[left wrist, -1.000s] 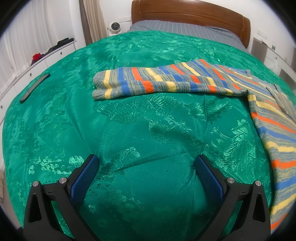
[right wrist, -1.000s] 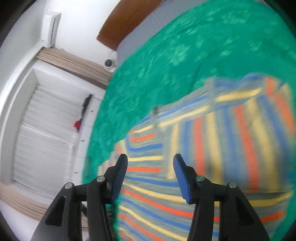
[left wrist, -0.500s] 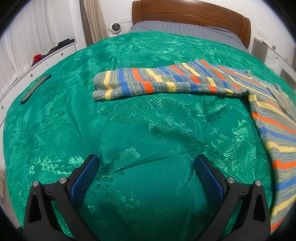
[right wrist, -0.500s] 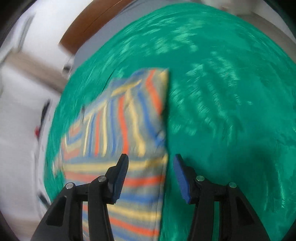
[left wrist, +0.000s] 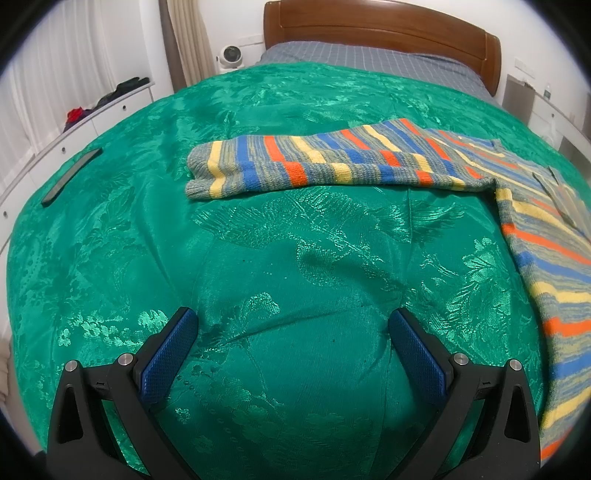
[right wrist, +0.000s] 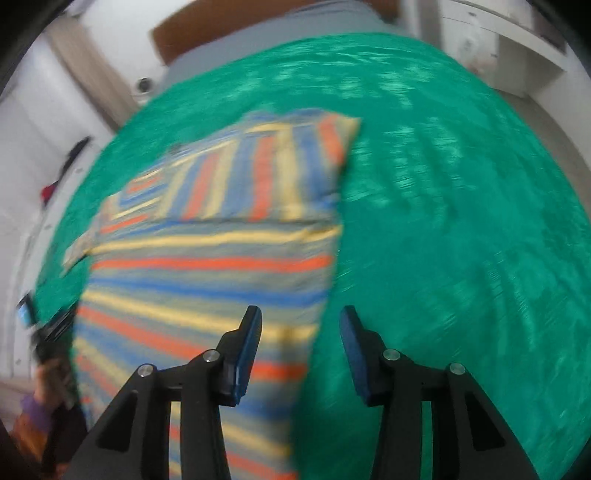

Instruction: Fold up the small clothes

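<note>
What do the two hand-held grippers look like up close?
Both match. The left hand-held gripper and right hand-held gripper have black angular plastic frames with triangular cut-outs, silver round pivot screws, and flat fingers faced with textured blue pads. No cables or markings show.

We look from the left wrist steeply down over the glossy green patterned bedspread (left wrist: 280,258) toward the brown wooden headboard (left wrist: 380,22). Our right wrist view, blurred, faces the same headboard, close above the shared striped knit sweater (right wrist: 221,266).
</note>
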